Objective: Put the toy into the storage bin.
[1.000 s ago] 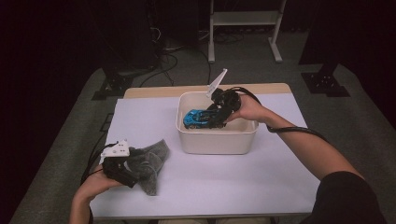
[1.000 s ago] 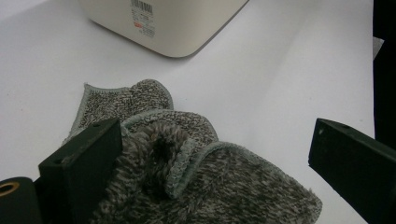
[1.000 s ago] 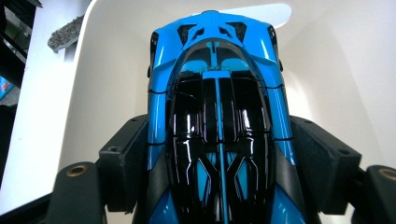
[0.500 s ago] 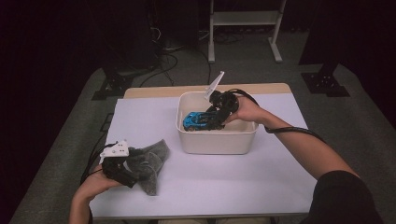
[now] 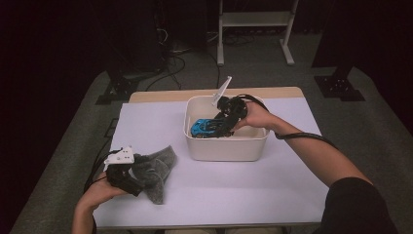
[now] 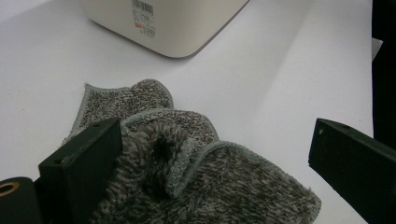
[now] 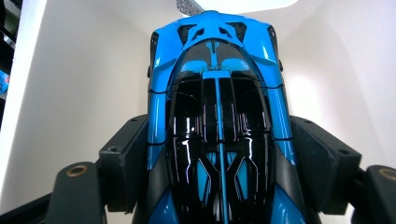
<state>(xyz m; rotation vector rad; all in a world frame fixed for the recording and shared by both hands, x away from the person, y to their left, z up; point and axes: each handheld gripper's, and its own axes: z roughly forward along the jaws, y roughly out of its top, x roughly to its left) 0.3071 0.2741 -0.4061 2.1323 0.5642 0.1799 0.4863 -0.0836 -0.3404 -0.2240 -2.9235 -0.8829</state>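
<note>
A blue and black toy car (image 5: 202,127) is inside the white bin (image 5: 226,146), near the middle of the table. My right gripper (image 5: 219,124) reaches down into the bin and is shut on the car (image 7: 217,116), its pads pressing on both of the car's sides, with the bin wall (image 7: 70,93) around it. At the table's front left lies a crumpled grey cloth (image 5: 153,168). My left gripper (image 5: 134,180) rests over the cloth (image 6: 187,163), open, its jaws wide apart. One jaw touches the cloth's pile and the other stands clear of it.
The table is covered by a white sheet (image 5: 243,195), with a wooden edge at the back. The bin (image 6: 168,23) stands beyond the cloth. A cable trails from the right forearm (image 5: 311,139). On the dark floor behind are a white stand (image 5: 253,29) and cables.
The right gripper and the car have shifted slightly inside the bin. The left gripper and the cloth have stayed where they were.
</note>
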